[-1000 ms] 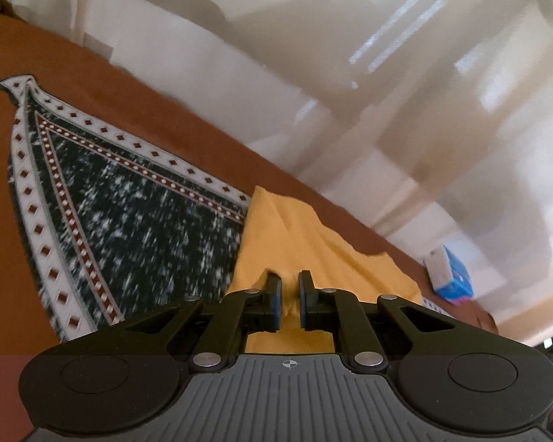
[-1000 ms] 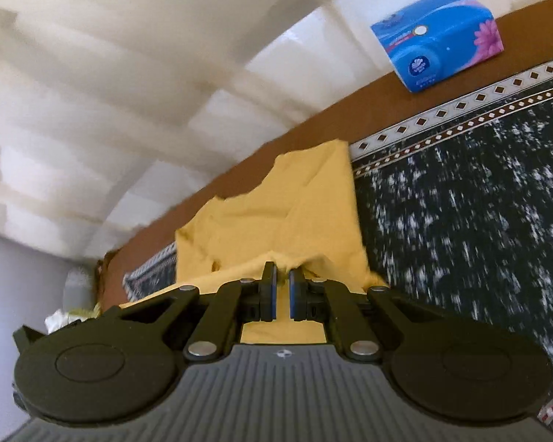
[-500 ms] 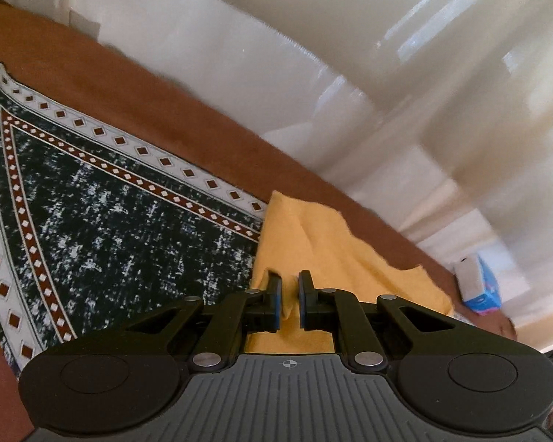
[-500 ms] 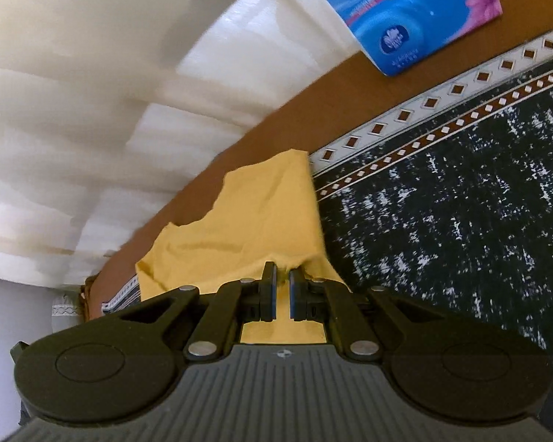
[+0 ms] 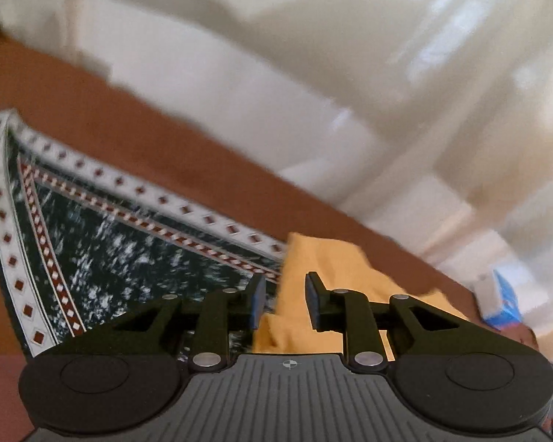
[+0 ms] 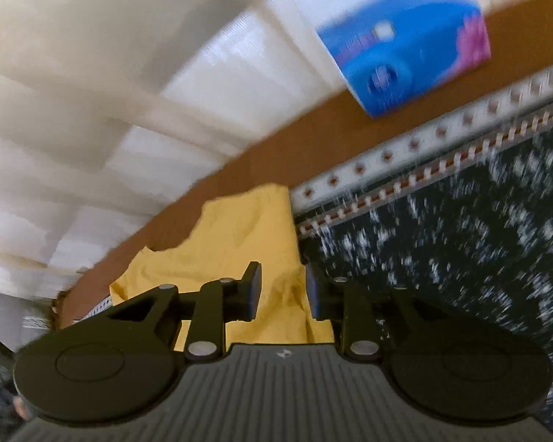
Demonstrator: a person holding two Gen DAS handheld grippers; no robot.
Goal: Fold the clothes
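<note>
both grippers just let go: left gripper (image 5: 284, 300) and right gripper (image 6: 282, 291) jaws have been opening, now apart, yellow garment (image 5: 326, 265) between pads but unclamped. garment lies on dark patterned blanket's (image 5: 103, 243) far edge, against brown bed cover (image 5: 92, 110). likely fold laid down, release step. right view shows blue tissue box (image 6: 405, 46) large; left view shows blanket's pointed corner.

left gripper (image 5: 284, 299): tilted downward, jaws just opened, pads apart, clamping nothing | right gripper (image 6: 282, 295): tilted downward, jaws just opened, gap between its 2 fingers, clamping nothing
</note>
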